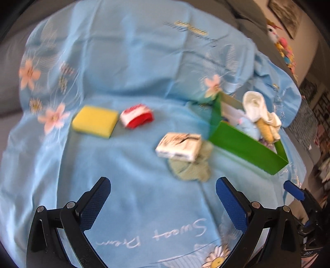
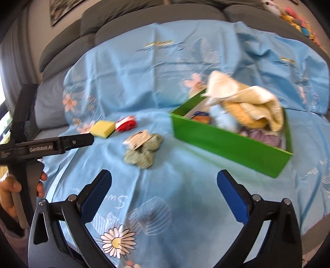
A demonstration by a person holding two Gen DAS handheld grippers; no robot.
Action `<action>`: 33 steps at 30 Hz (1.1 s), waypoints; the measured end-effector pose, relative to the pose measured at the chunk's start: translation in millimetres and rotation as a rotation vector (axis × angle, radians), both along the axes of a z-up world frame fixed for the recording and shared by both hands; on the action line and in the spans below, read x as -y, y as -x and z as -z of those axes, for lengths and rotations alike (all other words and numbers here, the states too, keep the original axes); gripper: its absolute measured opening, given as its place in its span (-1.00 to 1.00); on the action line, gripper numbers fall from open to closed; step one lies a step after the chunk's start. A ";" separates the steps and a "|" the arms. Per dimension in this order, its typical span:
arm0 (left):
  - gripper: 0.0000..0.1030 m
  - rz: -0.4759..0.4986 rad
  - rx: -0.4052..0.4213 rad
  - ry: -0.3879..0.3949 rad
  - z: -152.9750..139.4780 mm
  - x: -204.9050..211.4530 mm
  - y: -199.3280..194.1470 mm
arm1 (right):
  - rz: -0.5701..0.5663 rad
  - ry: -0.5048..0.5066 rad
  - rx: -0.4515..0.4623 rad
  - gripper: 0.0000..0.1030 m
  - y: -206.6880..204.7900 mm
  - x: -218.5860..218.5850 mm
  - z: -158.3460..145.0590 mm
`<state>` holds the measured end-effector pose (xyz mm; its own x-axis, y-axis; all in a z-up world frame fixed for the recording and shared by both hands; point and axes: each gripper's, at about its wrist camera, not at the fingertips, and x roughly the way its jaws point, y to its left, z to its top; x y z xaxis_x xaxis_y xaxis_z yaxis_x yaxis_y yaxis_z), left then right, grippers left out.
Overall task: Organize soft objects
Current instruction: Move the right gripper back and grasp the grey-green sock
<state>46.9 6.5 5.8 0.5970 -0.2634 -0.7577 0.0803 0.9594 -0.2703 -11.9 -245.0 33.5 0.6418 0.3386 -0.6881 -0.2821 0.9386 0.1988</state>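
A green box sits on the blue sheet, filled with soft things: a white sock, cream cloth, a yellow knit piece and a blue plush. A yellow sponge, a red-and-white roll, a white tissue pack and a green knit cloth lie left of the box. My left gripper is open and empty, held short of the tissue pack. My right gripper is open and empty, near the green cloth.
The blue flowered sheet covers a grey sofa. The left gripper's body and the hand holding it show at the left of the right wrist view. Plush toys sit on the sofa back at the right.
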 end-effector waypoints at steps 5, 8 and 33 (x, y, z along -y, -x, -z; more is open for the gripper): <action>0.97 0.001 -0.060 0.075 29.4 -15.7 2.9 | -0.083 0.013 -0.037 0.98 -9.7 -29.6 23.3; 0.97 0.028 -0.057 0.070 39.6 -12.6 0.9 | -0.121 0.016 -0.055 0.98 -18.5 -44.5 37.9; 0.01 0.320 -0.085 0.161 75.4 48.7 -76.4 | -0.281 0.143 -0.148 -0.21 -102.0 -79.8 91.3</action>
